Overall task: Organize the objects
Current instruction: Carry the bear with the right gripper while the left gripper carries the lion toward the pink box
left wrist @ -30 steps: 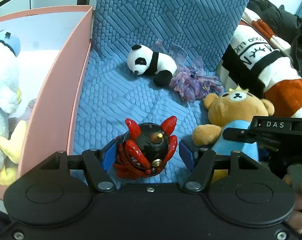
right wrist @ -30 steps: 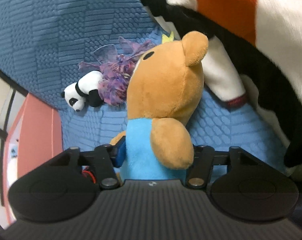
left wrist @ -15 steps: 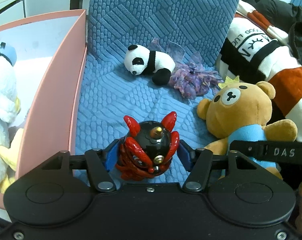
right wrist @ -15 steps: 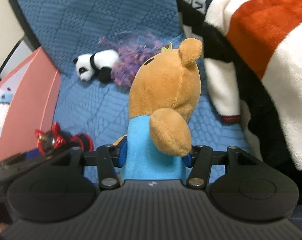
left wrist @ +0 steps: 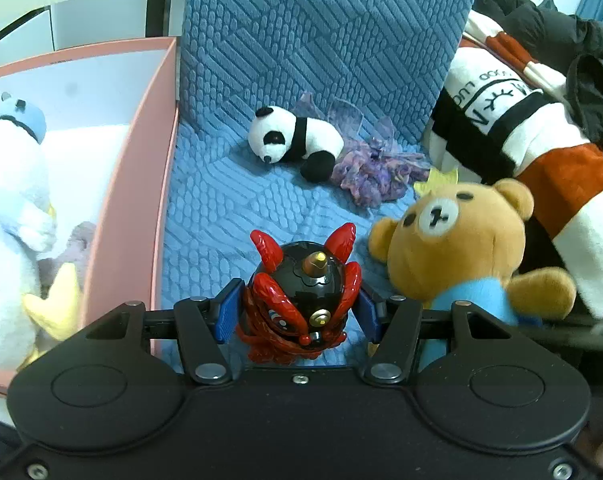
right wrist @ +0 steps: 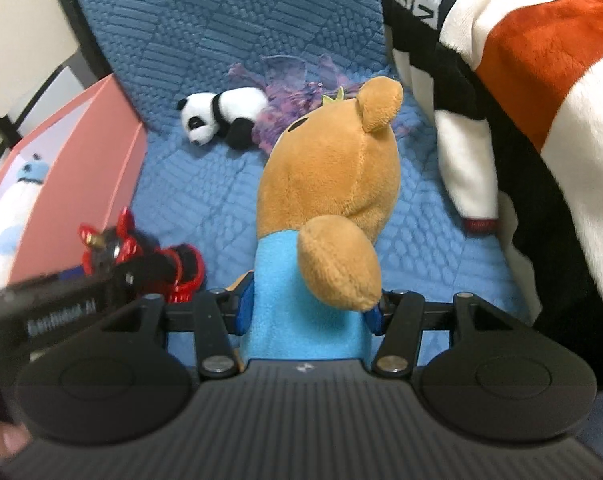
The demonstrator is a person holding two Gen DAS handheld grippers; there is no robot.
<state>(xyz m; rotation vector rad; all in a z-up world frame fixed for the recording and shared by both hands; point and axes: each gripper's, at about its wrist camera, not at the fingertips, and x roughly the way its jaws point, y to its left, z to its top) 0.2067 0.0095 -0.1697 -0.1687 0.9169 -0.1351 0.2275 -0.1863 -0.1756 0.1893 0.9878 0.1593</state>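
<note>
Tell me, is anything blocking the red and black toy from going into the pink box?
Only the pink box's own side wall. The left tool must lift the red and black toy over it.

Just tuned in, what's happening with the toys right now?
A person is tidying toys with two handheld tools. The left tool is shut on a red and black toy figure, and the right tool grips a brown bear by its blue body. A panda and a purple scrunchie lie on the blue cushion. The pink box already holds a white plush.
</note>
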